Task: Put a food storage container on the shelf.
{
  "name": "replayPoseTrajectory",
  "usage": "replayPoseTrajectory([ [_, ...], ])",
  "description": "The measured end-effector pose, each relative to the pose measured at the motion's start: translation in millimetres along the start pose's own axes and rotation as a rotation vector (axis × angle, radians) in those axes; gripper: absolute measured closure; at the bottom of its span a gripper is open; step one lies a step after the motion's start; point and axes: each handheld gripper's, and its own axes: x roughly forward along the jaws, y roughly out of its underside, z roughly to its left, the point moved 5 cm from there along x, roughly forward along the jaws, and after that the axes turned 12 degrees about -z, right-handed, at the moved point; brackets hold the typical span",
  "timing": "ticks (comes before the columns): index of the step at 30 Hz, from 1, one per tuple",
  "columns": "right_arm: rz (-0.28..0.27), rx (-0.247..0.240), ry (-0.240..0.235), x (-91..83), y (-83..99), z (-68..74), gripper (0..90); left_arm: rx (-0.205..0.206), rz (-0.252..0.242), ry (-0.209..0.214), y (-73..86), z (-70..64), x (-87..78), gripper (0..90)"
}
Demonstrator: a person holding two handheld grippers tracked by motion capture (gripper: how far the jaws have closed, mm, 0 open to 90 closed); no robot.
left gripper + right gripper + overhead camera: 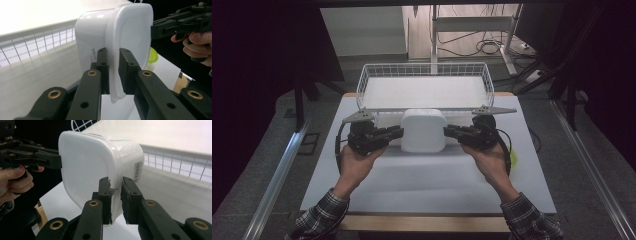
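a white wire basket and a yellow-green lid sit on the table.

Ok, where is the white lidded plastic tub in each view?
High view: white lidded plastic tub centre, between both grippers.
Left gripper view: upper centre, lid rim pinched in the jaws.
Right gripper view: centre-left, rim pinched likewise.
Shared landmark: white wire basket behind it.

White translucent container, small black-and-white barcode label on its side. Both grippers black: left gripper, right gripper, brass-coloured rivets on the fingers, grey plates on top. Wire basket white. Table white top, light wood edge. Sleeves dark plaid. Yellow-green lid behind container.
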Motion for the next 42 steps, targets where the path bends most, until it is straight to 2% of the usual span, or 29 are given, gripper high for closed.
replayPoseTrajectory([
  [10,-0.031,-0.014,-0.007,4.5,-33.2,1.9,78.3,0.022,-0.034,-0.005,-33.6,3.2,-2.8,80.0],
  [19,-0.062,-0.040,0.003,8.1,-62.0,1.3,78.2,0.013,-0.061,-0.006,-57.9,8.1,-0.2,80.1],
  [32,-0.077,-0.019,0.037,26.7,-96.6,-14.7,78.0,-0.026,-0.073,-0.015,-92.0,34.4,19.8,79.9],
  [37,-0.072,-0.014,0.057,33.6,-104.4,-22.5,77.9,-0.049,-0.064,-0.025,-96.0,43.4,29.7,79.6],
  [42,-0.072,0.009,0.062,40.4,-105.6,-31.1,78.0,-0.090,-0.068,-0.023,-90.7,53.9,40.1,79.0],
])
